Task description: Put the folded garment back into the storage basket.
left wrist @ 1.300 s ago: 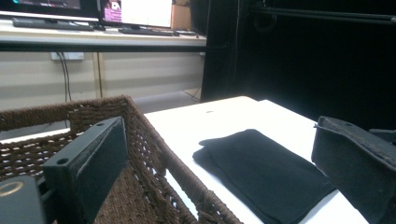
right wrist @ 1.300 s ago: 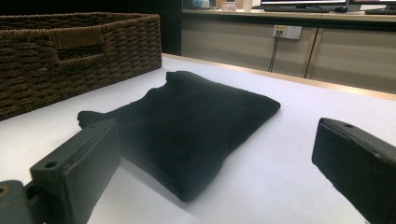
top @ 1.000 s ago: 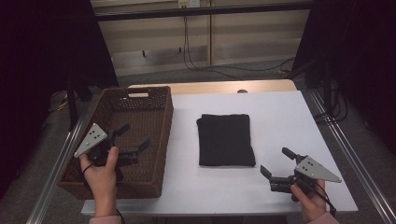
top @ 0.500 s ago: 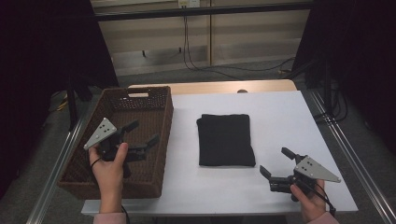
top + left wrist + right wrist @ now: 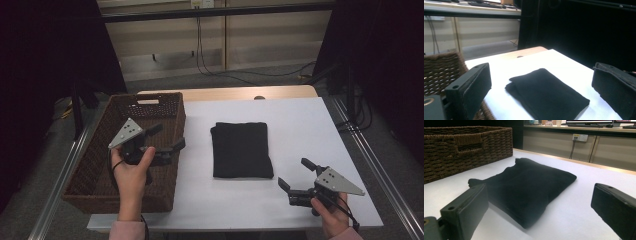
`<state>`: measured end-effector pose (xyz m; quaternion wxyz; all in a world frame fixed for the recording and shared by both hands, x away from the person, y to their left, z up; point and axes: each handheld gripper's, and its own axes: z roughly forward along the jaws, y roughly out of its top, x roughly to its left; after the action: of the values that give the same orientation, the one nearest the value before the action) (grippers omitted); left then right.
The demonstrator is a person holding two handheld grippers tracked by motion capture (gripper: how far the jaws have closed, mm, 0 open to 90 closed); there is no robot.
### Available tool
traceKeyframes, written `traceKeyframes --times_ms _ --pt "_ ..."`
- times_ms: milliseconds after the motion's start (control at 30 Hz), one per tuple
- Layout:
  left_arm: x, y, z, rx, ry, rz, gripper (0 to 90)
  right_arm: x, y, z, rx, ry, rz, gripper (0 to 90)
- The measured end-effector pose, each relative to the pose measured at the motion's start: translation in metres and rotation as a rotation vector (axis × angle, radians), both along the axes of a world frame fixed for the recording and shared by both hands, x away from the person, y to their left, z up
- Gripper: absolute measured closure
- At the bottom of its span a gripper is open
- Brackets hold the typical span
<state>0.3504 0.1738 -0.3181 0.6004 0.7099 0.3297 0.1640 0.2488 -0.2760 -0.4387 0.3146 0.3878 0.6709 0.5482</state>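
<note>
This looks like a lab or office test room set up for recording. A white tabletop [image 5: 300, 125] with a wooden far edge stands between black curtains [image 5: 45, 50] hung at both sides, with metal rails [image 5: 372, 165] running along its left and right edges. Past the far edge runs a beige wall [image 5: 250, 45] with a power socket [image 5: 197, 4] and cables [image 5: 210, 65] dropping to the grey floor. In the right gripper view a counter [image 5: 599, 127] carries monitors and a keyboard, with another wall socket [image 5: 579, 137] below it
</note>
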Motion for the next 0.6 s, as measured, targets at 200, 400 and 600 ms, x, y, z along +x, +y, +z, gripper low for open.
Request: traceKeyframes --times_ms 200,400,600 --pt "0.005 -0.016 0.004 0.01 0.011 -0.026 2.5 0.0 -0.001 0.0 0.002 0.001 0.004 1.2" --pt "0.011 -0.028 0.003 0.003 0.012 -0.041 2.7 0.0 -0.001 0.0 0.003 0.001 0.008 1.3" --pt "0.016 -0.043 0.003 0.006 0.023 -0.055 2.7 0.0 -0.001 0.0 0.006 0.001 0.009 1.5"
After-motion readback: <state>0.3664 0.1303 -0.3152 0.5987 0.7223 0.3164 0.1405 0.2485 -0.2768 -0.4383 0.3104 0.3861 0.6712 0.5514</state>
